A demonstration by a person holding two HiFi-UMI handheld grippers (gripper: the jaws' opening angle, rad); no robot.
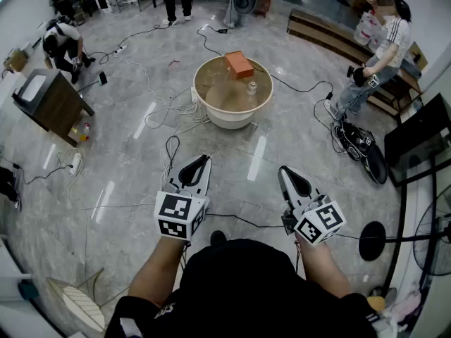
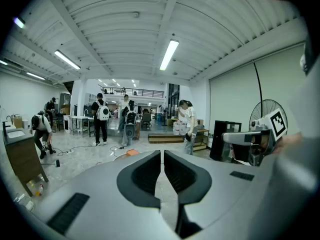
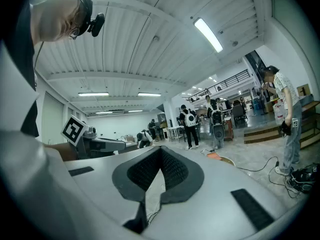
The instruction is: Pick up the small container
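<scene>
Small container (image 1: 251, 88) stands upright on the right part of a round bench (image 1: 232, 118), far ahead of both grippers and well apart from them. It looks like a pale little jar; its detail is too small to read.

Grey polished floor (image 1: 127, 153) fills most of the head view, with black and white cables (image 1: 169, 104) trailing across it toward the bench. A long wooden platform (image 1: 317, 27) lies at the far right, and a person in a white shirt (image 1: 380, 55) stands just beside it. A black screen (image 1: 423, 143) leans at the right edge. A brown cabinet (image 1: 49, 104) sits at the left, and a crouching person (image 1: 60, 44) is beyond it at the far left.

The round bench has a raised pale rim and a brown top. An orange box (image 1: 239, 64) lies on its far side, near the container but not touching it.

The left gripper (image 1: 204, 158) is held low at near left, pointing toward the bench, with its jaws pressed together on nothing. The right gripper (image 1: 282, 169) is held level with it at near right, its jaws likewise pressed together and empty. The two grippers are apart from each other, above bare floor.
</scene>
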